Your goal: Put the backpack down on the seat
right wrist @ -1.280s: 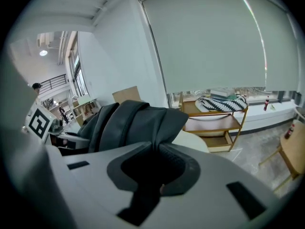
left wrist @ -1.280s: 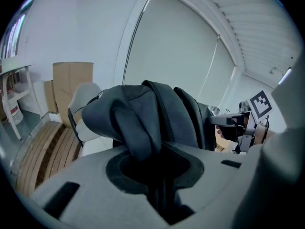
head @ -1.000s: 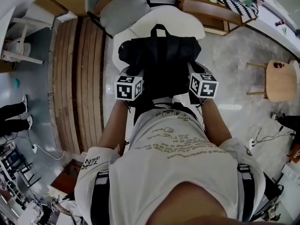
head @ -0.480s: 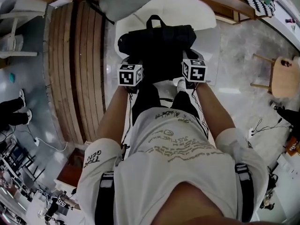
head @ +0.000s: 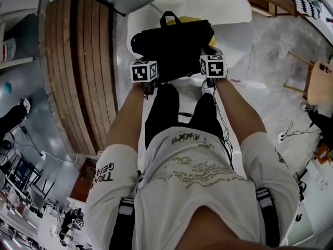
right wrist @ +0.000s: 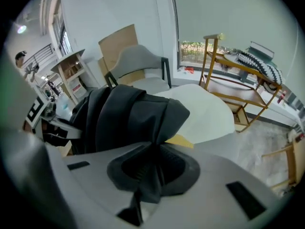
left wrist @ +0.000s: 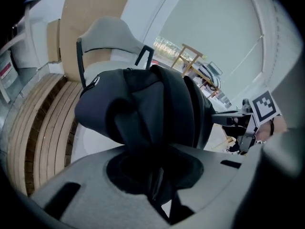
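A black backpack [head: 171,43] hangs in front of me over the near edge of a white seat [head: 231,14], its top handle pointing away. My left gripper [head: 148,79] is shut on a fold of fabric at the pack's left side [left wrist: 143,113]. My right gripper [head: 210,76] is shut on a fold at its right side [right wrist: 128,113]. In each gripper view the dark cloth is pinched between the jaws. The white seat [right wrist: 205,111] lies just beyond the pack, and a yellow patch [right wrist: 178,140] shows under it. Whether the pack's bottom touches the seat is hidden.
A grey chair with a black frame [left wrist: 102,39] stands behind the white seat. A wooden slatted platform [head: 73,61] runs along the left. A wooden rack with a striped cloth [right wrist: 248,66] and a small wooden stool [head: 320,82] are on the right. Someone's shoes [head: 13,116] show at far left.
Both grippers and the backpack have moved forward and up in the head view, closer over the white seat. Both grips on the fabric are unchanged.
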Action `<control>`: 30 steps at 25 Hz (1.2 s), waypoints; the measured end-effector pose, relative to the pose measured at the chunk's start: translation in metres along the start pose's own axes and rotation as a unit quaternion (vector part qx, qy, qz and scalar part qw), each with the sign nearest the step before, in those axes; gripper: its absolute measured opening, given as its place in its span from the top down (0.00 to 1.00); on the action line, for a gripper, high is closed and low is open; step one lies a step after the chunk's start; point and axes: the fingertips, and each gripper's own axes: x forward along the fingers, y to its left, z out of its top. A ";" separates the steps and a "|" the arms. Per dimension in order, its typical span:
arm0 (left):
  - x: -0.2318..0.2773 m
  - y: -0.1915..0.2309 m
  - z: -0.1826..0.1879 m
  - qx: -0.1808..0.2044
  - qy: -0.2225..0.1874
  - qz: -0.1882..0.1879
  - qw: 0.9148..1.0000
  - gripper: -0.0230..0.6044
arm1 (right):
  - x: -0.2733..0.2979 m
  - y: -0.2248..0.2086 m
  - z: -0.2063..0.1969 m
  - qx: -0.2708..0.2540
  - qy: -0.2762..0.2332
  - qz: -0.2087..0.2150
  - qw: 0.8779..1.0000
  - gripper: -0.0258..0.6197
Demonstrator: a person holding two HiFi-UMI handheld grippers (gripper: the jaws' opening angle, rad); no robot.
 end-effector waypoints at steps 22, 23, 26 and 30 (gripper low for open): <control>0.063 0.096 -0.076 -0.053 0.108 0.065 0.991 0.77 | 0.122 0.025 -0.024 -0.091 0.066 0.005 0.994 0.86; 0.064 0.099 -0.081 -0.050 0.116 0.065 0.990 0.76 | 0.122 0.026 -0.025 -0.092 0.067 0.004 0.993 0.85; 0.074 0.104 -0.088 -0.014 0.121 0.052 0.991 0.54 | 0.124 0.021 -0.031 -0.074 0.067 -0.009 0.995 0.70; 0.061 0.124 -0.092 -0.020 0.104 0.075 0.992 0.50 | 0.121 0.019 -0.037 -0.041 0.065 -0.007 0.997 0.61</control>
